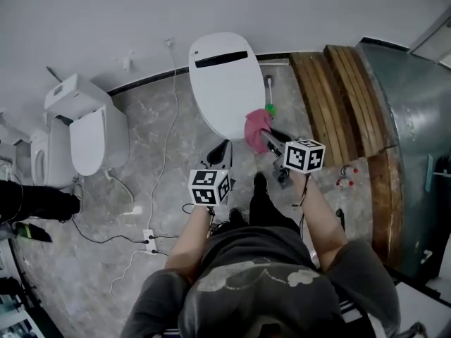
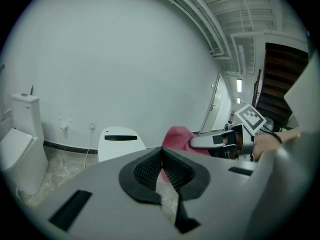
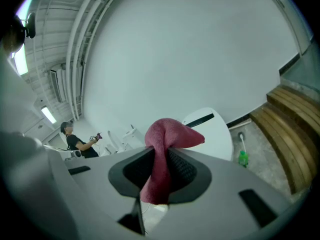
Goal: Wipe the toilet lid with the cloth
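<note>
Clamping cloth (image 3: 172,134), right claw (image 3: 159,156), left claw (image 2: 162,159) closed

**Grey top, marker-cube grippers**

The person wears a dark grey short-sleeved top (image 1: 261,273) with a pale cloud-like print across it. Beyond the top show dark trousers (image 1: 262,213) and black shoes (image 1: 259,183). The left gripper (image 1: 220,152) and right gripper (image 1: 266,138) each have a grey shell, black ribbed jaws and a black-and-white marker cube (image 1: 209,186).
</note>
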Demonstrator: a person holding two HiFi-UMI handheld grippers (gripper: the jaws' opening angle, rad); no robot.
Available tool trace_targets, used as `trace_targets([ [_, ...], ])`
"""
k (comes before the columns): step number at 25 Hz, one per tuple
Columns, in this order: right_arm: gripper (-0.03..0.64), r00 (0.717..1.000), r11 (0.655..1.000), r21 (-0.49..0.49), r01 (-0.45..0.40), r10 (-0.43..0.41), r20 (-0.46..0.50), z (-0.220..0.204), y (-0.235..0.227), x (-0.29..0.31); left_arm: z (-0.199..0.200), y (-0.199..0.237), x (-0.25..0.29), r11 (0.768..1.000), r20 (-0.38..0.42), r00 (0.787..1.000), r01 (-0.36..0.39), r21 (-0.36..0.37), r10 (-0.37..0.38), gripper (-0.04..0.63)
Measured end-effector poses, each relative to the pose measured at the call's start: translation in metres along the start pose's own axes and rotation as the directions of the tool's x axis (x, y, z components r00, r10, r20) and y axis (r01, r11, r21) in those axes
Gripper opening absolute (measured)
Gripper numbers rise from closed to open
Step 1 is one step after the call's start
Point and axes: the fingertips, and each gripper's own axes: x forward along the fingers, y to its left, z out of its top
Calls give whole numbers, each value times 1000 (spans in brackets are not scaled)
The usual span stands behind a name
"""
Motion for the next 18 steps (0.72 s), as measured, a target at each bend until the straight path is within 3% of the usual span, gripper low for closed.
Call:
trace_targets([
  [11, 77, 999, 995, -97, -17, 14, -31, -20, 28, -29, 4, -11, -40, 1000, 37, 999, 6, 28, -7, 9],
  [18, 77, 1000, 995, -103, -1, -1, -25, -29, 24, -55, 1, -30, -47, 999, 47, 999, 18, 37, -20, 9],
])
